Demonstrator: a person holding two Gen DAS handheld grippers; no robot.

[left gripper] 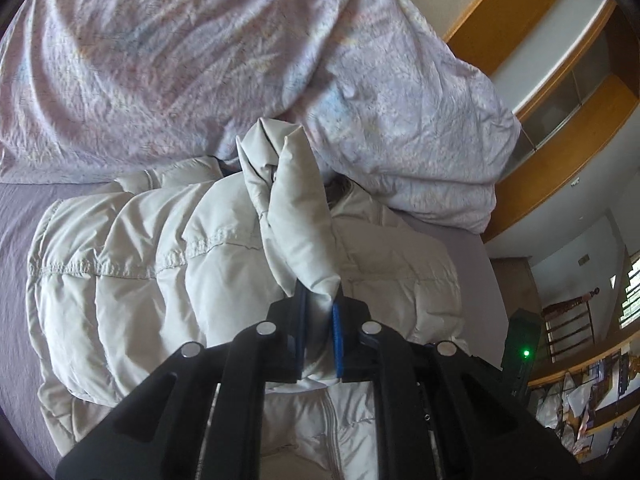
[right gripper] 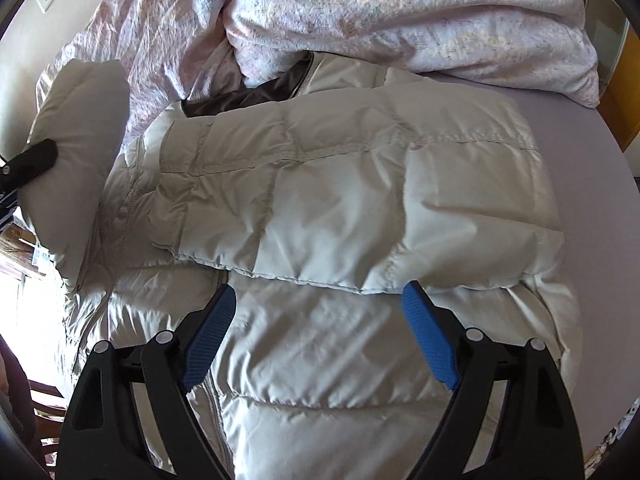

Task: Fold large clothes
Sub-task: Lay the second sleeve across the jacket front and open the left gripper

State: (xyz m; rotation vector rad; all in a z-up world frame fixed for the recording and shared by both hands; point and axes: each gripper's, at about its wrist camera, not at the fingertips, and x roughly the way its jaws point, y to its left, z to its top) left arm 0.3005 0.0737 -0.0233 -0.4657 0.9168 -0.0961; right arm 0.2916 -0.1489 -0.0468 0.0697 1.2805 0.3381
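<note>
A pale grey quilted puffer jacket (right gripper: 340, 208) lies on the bed, one sleeve (right gripper: 360, 184) folded across its body. It also shows in the left wrist view (left gripper: 140, 264). My left gripper (left gripper: 318, 308) is shut on the other sleeve (left gripper: 296, 208) and holds it lifted above the jacket. That sleeve (right gripper: 76, 144) and the left gripper's black finger (right gripper: 32, 160) show at the left of the right wrist view. My right gripper (right gripper: 318, 296) is open and empty just above the jacket's front, near the edge of the folded sleeve.
A crumpled pale floral duvet (left gripper: 200, 60) is piled behind the jacket, also seen in the right wrist view (right gripper: 400, 12). The lilac bedsheet (right gripper: 592, 140) shows to the right. Wooden shelving (left gripper: 560, 112) and a cluttered room lie beyond the bed.
</note>
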